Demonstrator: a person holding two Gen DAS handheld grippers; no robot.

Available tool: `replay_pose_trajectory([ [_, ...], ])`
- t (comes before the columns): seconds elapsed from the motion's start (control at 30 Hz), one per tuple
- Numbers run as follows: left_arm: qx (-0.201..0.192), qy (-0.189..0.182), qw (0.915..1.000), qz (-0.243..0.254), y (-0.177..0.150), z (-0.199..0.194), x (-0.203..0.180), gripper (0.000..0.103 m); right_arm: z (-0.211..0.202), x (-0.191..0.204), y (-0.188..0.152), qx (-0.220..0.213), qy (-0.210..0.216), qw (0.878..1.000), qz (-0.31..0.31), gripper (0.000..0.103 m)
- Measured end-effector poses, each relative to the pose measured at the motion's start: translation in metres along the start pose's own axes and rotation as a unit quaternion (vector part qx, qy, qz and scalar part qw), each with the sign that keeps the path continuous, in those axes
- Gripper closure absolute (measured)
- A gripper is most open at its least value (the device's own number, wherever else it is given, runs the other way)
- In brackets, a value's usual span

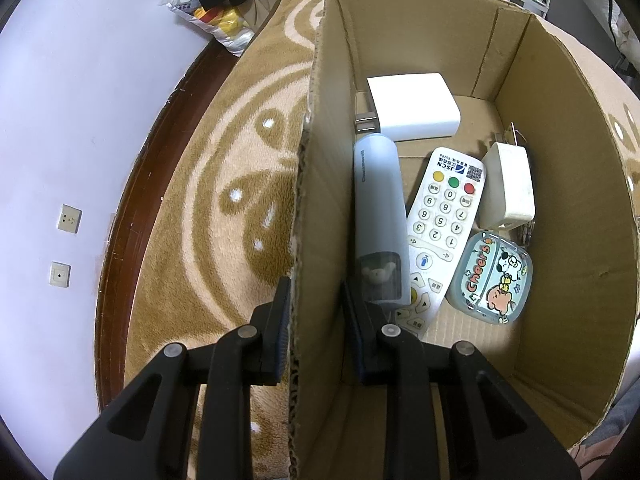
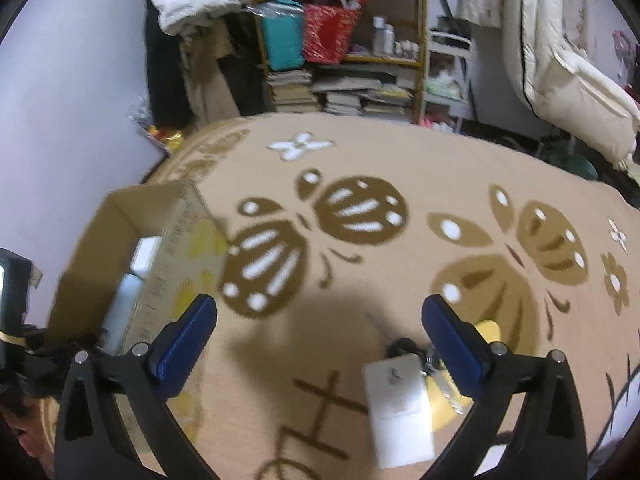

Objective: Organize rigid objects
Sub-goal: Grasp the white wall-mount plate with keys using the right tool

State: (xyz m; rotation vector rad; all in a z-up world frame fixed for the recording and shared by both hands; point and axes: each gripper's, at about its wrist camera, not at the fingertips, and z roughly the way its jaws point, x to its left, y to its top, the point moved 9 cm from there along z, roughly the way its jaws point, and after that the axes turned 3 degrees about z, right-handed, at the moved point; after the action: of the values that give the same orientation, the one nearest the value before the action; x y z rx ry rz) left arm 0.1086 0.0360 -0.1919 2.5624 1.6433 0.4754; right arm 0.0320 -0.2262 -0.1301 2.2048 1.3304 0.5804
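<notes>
Cool indoor light is falling evenly across both fisheye views, whose edges are bending into dark corners. The left view is staying sharp; the right is smearing with motion blur, a soft shadow (image 2: 320, 320) pooling on the blanket (image 2: 420, 168).

Box (image 1: 560, 184) floor is crowded: tube (image 1: 378, 220) against the left wall (image 1: 320, 200), remote (image 1: 440, 232) beside it, chargers (image 1: 412, 106) behind, case (image 1: 490, 278) at right; bare cardboard only at the near end. Left gripper (image 1: 314, 332) straddles that wall. Right gripper (image 2: 320, 332) spread wide above open blanket (image 2: 400, 160); white card (image 2: 400, 404) and keys (image 2: 432, 364) lie between its fingers.
</notes>
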Motion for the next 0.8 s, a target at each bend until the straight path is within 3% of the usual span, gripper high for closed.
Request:
replay_pose_trajectory([
  [0.33, 0.000, 0.000, 1.0000, 0.000, 0.000, 0.000, 0.000, 0.078, 0.022, -0.044, -0.029, 0.053, -0.028, 0.998, 0.036, 0.002],
  [0.8, 0.000, 0.000, 1.0000, 0.000, 0.001, 0.000, 0.000, 0.078, 0.049, -0.049, -0.067, 0.118, -0.048, 0.991, 0.046, 0.002],
])
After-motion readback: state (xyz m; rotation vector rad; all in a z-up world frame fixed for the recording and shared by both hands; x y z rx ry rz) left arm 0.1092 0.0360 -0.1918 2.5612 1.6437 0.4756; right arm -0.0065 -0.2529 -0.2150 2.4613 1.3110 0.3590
